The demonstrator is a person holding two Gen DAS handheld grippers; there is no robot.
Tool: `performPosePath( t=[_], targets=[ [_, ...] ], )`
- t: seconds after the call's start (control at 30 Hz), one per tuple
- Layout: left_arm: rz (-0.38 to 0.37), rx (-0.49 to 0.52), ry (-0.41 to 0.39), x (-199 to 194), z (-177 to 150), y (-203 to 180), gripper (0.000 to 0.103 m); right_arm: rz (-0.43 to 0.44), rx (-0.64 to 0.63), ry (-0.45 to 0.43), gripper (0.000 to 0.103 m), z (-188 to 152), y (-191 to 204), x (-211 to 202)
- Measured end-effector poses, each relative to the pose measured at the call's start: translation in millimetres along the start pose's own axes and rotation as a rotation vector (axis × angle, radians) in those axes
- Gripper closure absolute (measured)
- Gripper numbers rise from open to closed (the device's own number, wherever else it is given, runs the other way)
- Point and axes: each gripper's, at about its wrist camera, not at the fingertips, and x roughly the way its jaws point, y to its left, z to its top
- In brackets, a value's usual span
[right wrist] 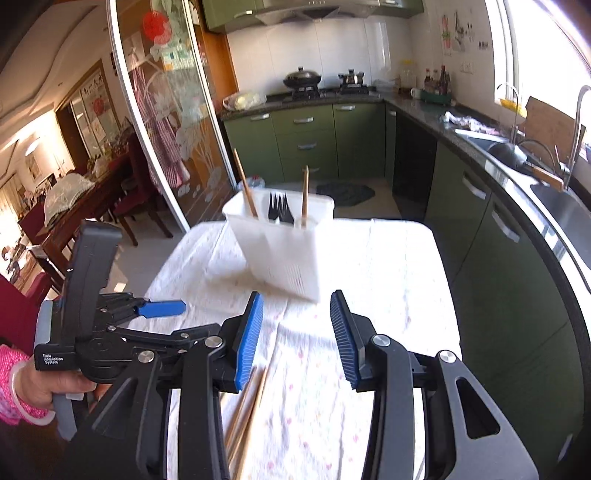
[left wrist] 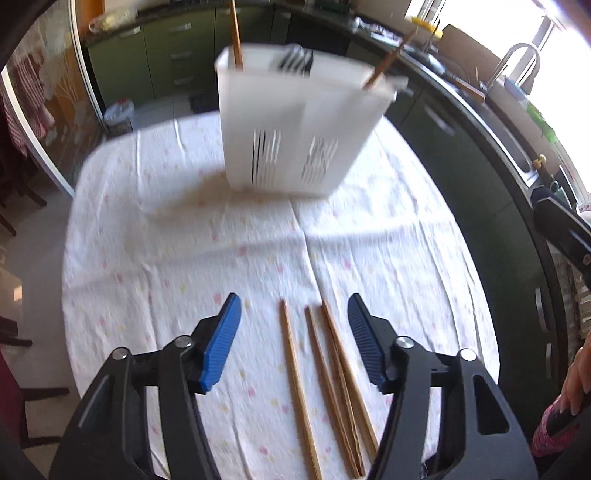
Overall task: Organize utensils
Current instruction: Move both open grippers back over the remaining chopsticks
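Four loose chopsticks [left wrist: 325,384]; two stand in caddy [left wrist: 295,122].

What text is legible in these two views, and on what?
"Data Acquisition System": small white print on the black body of the left tool, seen in the right wrist view.
Papers on the glass door: print too blurred to read.
Wall stickers by the window: too small to read.
Bottles on the counter: labels too small to read.
Left wrist view: no legible text.
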Motion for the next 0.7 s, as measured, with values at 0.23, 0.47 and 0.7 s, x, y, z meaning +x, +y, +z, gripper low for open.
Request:
performPosePath(
  t=[0.23,0.47,0.7],
  targets=[
    [0.098,0.014,0.203,50,-45,-4,0.067,0.035,0.000,0.152,0.064,-54,-3,1],
    [0.133,-0.010,0.266,70,-49,-3,0.074,0.063,-0.007,0.226,0.064,-65,1,8],
    [0.154,-0.020,0.305,75,-42,4,0.086,0.074,-0.006,0.274,0.059,-55,2,20]
  ],
)
